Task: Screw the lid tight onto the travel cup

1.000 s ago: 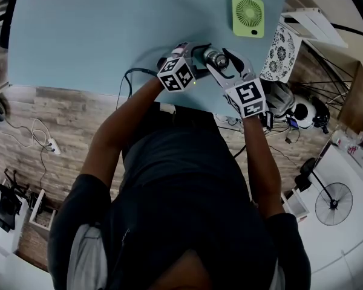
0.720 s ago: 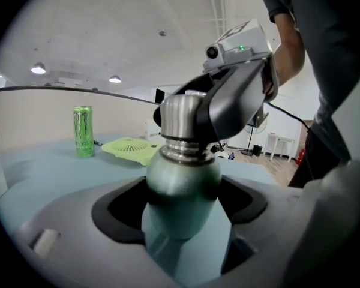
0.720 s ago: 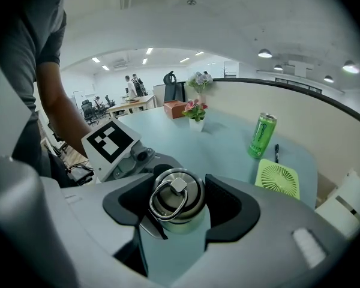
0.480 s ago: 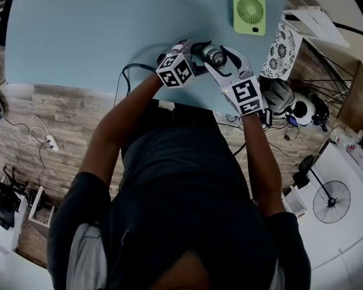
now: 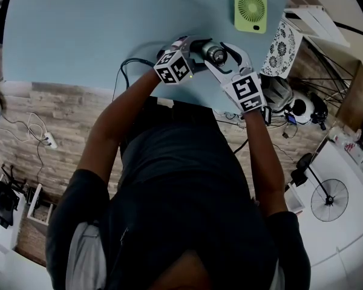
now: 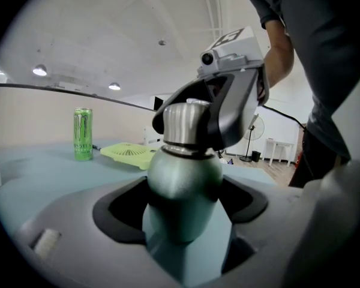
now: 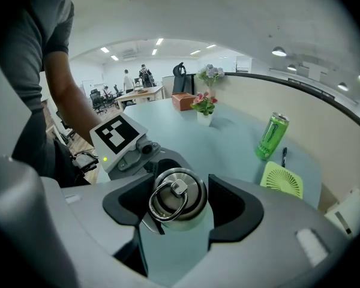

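The travel cup (image 6: 183, 176) has a grey-green body and a steel lid (image 7: 176, 198) with a ring on top. In the head view the cup (image 5: 213, 54) stands near the front edge of the pale blue table (image 5: 78, 35), between both grippers. My left gripper (image 6: 183, 206) is shut on the cup's body, its pads pressing both sides. From the other side my right gripper (image 7: 177, 206) is shut on the lid, which sits on the cup's neck. Seen from the head, the left gripper (image 5: 192, 46) comes in from the left and the right gripper (image 5: 222, 58) from the right.
A flat green fan (image 5: 250, 11) lies on the table behind the cup. A green can (image 7: 271, 137) and a pen (image 7: 283, 156) are farther back, and a flower vase (image 7: 204, 108) beyond. A black cable (image 5: 130, 68) runs off the front edge.
Both grippers keep their hold on the cup and lid. The whole group sits slightly higher in the head view, as does the fan, so the camera has shifted.
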### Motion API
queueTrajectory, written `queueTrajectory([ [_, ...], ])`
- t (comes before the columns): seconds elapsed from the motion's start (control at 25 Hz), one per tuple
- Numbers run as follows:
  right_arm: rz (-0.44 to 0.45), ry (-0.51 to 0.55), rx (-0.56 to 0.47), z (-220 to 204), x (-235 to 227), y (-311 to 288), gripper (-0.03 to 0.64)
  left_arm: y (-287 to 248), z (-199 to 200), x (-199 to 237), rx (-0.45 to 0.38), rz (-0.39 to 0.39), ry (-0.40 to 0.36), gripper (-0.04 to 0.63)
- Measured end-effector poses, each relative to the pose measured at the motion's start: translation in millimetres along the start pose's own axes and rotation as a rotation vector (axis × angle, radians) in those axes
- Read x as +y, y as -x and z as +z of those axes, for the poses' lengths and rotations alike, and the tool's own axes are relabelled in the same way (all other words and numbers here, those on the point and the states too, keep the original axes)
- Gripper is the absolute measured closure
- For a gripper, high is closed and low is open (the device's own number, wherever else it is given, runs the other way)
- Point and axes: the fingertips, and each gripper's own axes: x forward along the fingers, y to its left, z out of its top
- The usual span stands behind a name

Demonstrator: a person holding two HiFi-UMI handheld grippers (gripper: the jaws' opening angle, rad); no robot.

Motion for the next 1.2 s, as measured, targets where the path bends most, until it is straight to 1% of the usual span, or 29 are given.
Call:
queueTrajectory([
  [0.12, 0.026, 0.062, 0.036, 3.5, 2.6, 2.1, 0.348, 0.1, -0.2, 0.8, -0.001, -0.001, -0.002, 0.178],
  [0.2, 0.053, 0.140, 0.070, 4.6, 6.6, 7.8, 0.348, 0.5, -0.1, 1.1, -0.002, -0.004, -0.005, 0.178],
  [0.24, 0.070, 0.199, 0.095, 4.0, 9.0, 11.9, 0.347, 0.7, -0.1, 1.1, -0.002, -0.005, -0.006, 0.178],
  [0.28, 0.089, 0.276, 0.123, 4.1, 11.3, 16.4, 0.347, 0.9, 0.0, 1.0, -0.002, -0.007, -0.007, 0.178],
  [0.36, 0.144, 0.464, 0.187, 5.0, 14.6, 25.4, 0.347, 1.0, -0.1, 0.5, -0.003, -0.010, -0.009, 0.178],
  [0.44, 0.225, 0.646, 0.251, 3.9, 16.7, 32.4, 0.347, 0.7, -0.2, 0.0, -0.002, -0.013, -0.010, 0.179],
  [0.52, 0.321, 0.794, 0.310, 1.3, 18.2, 36.0, 0.347, 1.1, 0.0, 0.2, -0.002, -0.016, -0.010, 0.178],
  [0.68, 0.492, 1.035, 0.415, -7.8, 20.1, 36.9, 0.345, 1.1, 0.2, 0.8, 0.000, -0.020, -0.013, 0.179],
  [0.8, 0.570, 1.183, 0.460, -13.2, 21.4, 36.0, 0.334, 0.9, 0.6, 0.7, -0.002, -0.019, -0.014, 0.179],
  [0.92, 0.610, 1.280, 0.484, -20.3, 19.7, 32.0, 0.335, 1.3, 0.3, 0.8, -0.002, -0.020, -0.014, 0.178],
  [1.0, 0.606, 1.322, 0.476, -22.2, 16.5, 27.5, 0.336, 1.1, 0.3, 0.9, -0.003, -0.021, -0.013, 0.179],
  [1.12, 0.597, 1.334, 0.450, -21.5, 14.6, 22.7, 0.339, 1.1, 0.3, 0.9, -0.003, -0.021, -0.014, 0.179],
  [1.16, 0.593, 1.329, 0.442, -21.2, 14.1, 21.3, 0.347, 1.2, 0.1, 0.9, -0.003, -0.021, -0.015, 0.179],
  [1.2, 0.588, 1.320, 0.434, -20.8, 14.0, 20.0, 0.370, 1.3, -0.2, 0.9, -0.003, -0.020, -0.016, 0.179],
])
